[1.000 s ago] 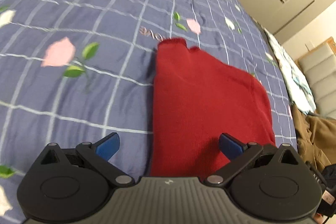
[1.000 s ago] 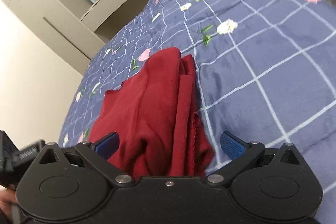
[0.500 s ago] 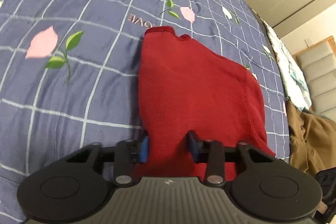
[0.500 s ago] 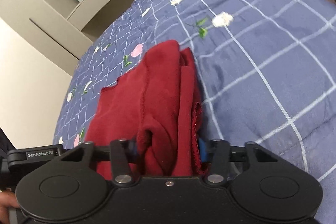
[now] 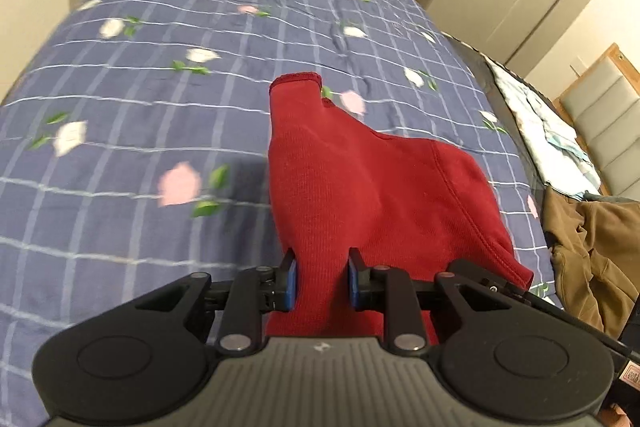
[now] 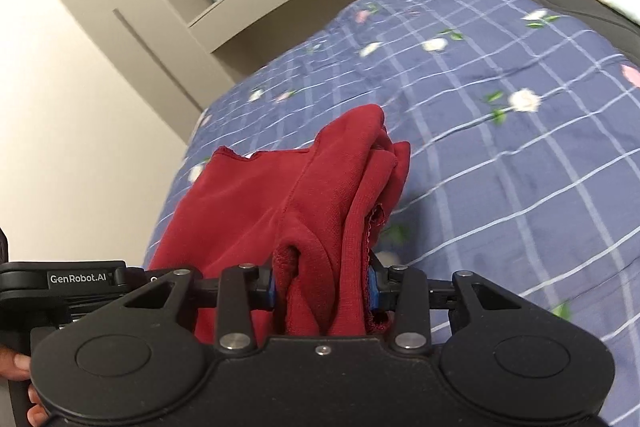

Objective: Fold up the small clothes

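we see the red garment (image 5: 360, 187) pinched at its near edge by both tongs, the rest of it trailing away over the blue checked quilt (image 5: 140, 127) with its pink and white flowers. the jaws of the left gripper (image 5: 321, 281) have just been closing and now clamp a single flat fold of the red knit between the blue pads (image 5: 291, 283). from the right wrist, the right gripper (image 6: 321, 285) has likewise just been closing and grips a thicker, bunched wad of the same garment (image 6: 288, 195), several layers crumpled between its pads. a cuff-like end (image 5: 296, 81) of the cloth points toward the far side of the bed. a brown garment (image 5: 588, 239) lies heaped at the quilt's right edge, apart from the red one. fingers (image 6: 18, 367) show at the lower left of the right wrist view.
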Demonstrator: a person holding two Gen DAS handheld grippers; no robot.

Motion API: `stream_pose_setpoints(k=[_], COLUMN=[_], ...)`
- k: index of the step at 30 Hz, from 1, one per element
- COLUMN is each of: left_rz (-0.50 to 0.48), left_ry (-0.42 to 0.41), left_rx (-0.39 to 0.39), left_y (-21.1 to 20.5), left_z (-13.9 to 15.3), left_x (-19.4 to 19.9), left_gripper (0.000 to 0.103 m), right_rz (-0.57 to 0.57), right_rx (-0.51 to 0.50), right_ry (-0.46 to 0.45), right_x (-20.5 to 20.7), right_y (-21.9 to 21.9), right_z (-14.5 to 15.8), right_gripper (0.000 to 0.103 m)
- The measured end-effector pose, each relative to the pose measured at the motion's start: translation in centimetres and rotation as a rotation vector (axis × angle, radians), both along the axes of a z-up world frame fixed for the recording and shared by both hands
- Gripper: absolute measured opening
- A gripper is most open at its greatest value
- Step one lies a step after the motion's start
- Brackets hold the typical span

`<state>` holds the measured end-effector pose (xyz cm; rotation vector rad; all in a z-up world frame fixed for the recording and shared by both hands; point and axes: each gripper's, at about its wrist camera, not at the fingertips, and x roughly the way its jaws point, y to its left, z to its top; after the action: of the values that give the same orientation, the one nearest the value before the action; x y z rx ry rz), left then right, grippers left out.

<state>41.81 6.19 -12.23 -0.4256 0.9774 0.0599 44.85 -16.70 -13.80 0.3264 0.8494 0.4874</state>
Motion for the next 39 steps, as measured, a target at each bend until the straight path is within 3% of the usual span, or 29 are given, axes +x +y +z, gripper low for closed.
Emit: stream_pose_setpoints(k=[6,13,16,23,28,30,39], left_rz=[0.078,0.130,0.156,0.126,0.143,0.144,0.150], left_ry=[0.020,0.064,0.093,0.104,0.141,0.134,0.031], left_rx=[0.001,-0.003,-0.049,-0.027,-0.026,-0.017,0.072], left_y=[5.0,9.1,10.0,9.6,9.8,9.7,7.8], left_z=[-0.6,-4.3,-6.1,-6.8,-6.3,-5.7,0.2], left_x=[-5.3,-8.9,-9.4,-9.3,-9.1,-9.3,-10.8], left_gripper=[0.025,0.026,0.026,0.031,0.042,0.053,0.086], right_rz=[0.056,0.099,0.108,0.087,0.082,0.078,0.085], right_rx=[-0.026,-0.094,-0.139,-0.165,-0.195,-0.207,-0.197], right_ry=[0.008,0.048,0.058,0.081,0.076,0.052,-0.099], right_x=[-4.0,-7.1,-7.5,-7.6,-7.6,-7.8,-9.3], right_y=[5.6,10.5,11.3,11.0,10.8,10.4,8.8], right_z=[-0.7,-3.8,-5.0,-6.1,-5.7,-5.2,0.3], right_gripper=[0.040,0.040,0.041,0.045,0.056,0.058,0.082])
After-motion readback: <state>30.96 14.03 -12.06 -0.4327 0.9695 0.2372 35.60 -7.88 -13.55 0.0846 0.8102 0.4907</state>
